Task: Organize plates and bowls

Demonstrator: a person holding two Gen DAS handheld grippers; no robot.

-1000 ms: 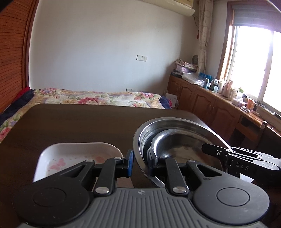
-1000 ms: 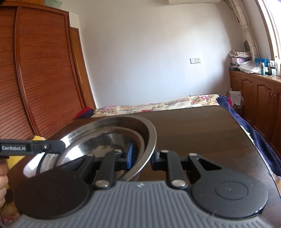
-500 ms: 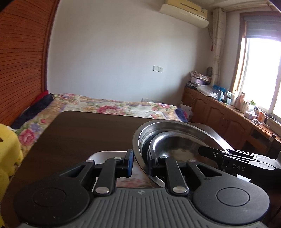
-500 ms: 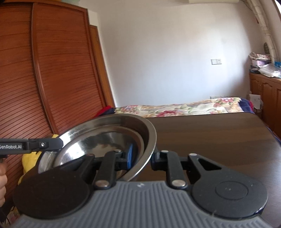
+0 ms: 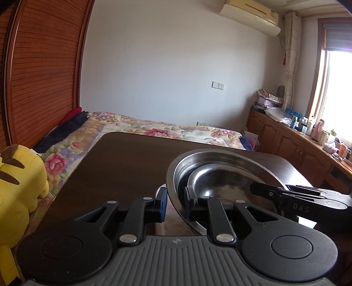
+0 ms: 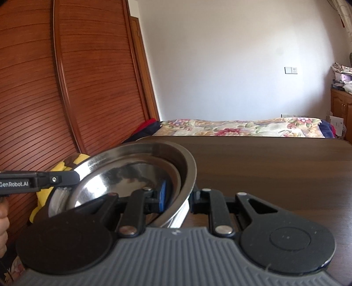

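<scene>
Left hand-held gripper [image 5: 175, 203]: clamped on near-left rim of large steel bowl [image 5: 220, 157], blue-padded finger outside the wall, other finger inside. Right hand-held gripper [image 6: 177, 195]: clamped on opposite rim of same bowl [image 6: 140, 151], blue pad inside, other finger outside. In left wrist view, right unit [image 5: 308, 201] enters from right, marked "DAS", reaching over far rim. In right wrist view, left unit [image 6: 39, 180] enters from left, marked "GenRobot.AI"; part of a hand [image 6: 3, 220] at left frame edge.

Smaller steel bowl [image 5: 222, 182] nested inside the large one, seated toward its bottom; same nesting in right wrist view [image 6: 123, 182]. Large bowl tilted, far rim higher in both views. Pale edge of a white dish [image 5: 160, 189] just showing below the large bowl at its left; contact between dish and bowl not determinable. White rim also at lower left of bowl in right wrist view [image 6: 58, 195].

Dark brown worktop [image 5: 123, 162] beneath and beyond the bowls, bare surface to far edge. Yellow plush toy [image 5: 15, 189] at left of worktop. Bed with floral cover [image 5: 154, 129] behind worktop. Slatted wooden wardrobe doors [image 6: 66, 77] at left. Wall-mounted air conditioner [image 5: 250, 19] top right, window [image 5: 336, 94] and cluttered wooden cabinets [image 5: 292, 138] along right wall.
</scene>
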